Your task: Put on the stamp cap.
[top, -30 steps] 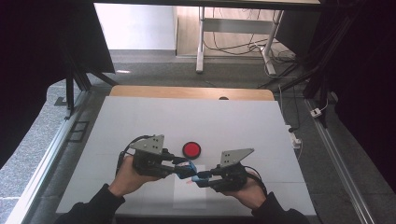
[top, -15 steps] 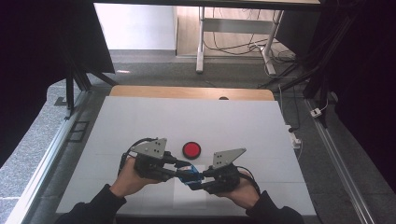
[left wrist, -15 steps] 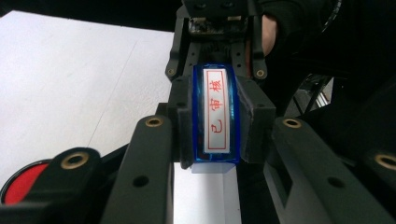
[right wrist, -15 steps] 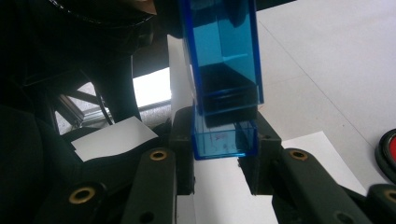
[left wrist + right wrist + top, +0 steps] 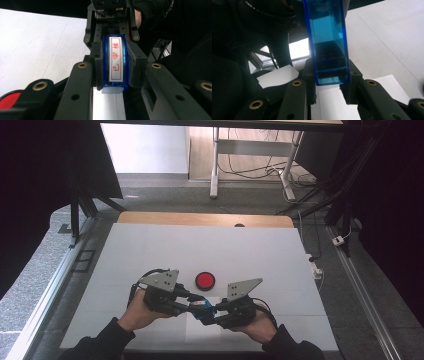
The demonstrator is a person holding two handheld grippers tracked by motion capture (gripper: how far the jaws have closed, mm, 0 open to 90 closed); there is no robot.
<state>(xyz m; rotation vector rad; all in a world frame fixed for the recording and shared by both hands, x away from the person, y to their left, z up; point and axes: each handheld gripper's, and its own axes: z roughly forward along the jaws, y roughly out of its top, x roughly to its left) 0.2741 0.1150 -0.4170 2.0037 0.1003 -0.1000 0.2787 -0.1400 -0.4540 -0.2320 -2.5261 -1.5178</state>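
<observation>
A blue see-through stamp (image 5: 202,307) hangs just above the table, held from both ends. Its white label with red characters (image 5: 116,58) faces the left gripper view. My left gripper (image 5: 196,305) is shut on one end, pads (image 5: 98,72) pressed against the blue sides. My right gripper (image 5: 210,313) is shut on the other end, and the casing (image 5: 328,42) rises from between its jaws. The two grippers face each other nose to nose, and the right gripper's body (image 5: 112,15) stands just behind the stamp. A white sheet of paper (image 5: 205,327) lies under both.
A round red pad in a black case (image 5: 205,280) sits just beyond the grippers, also seen as a red edge (image 5: 8,96). The white table top (image 5: 150,250) stretches far and left. A wooden strip (image 5: 200,219) marks the far edge. A metal rail (image 5: 50,295) runs along the left.
The right hand has edged slightly left, toward the left gripper. The left hand has stayed where it was, and both grippers still hold the stamp.
</observation>
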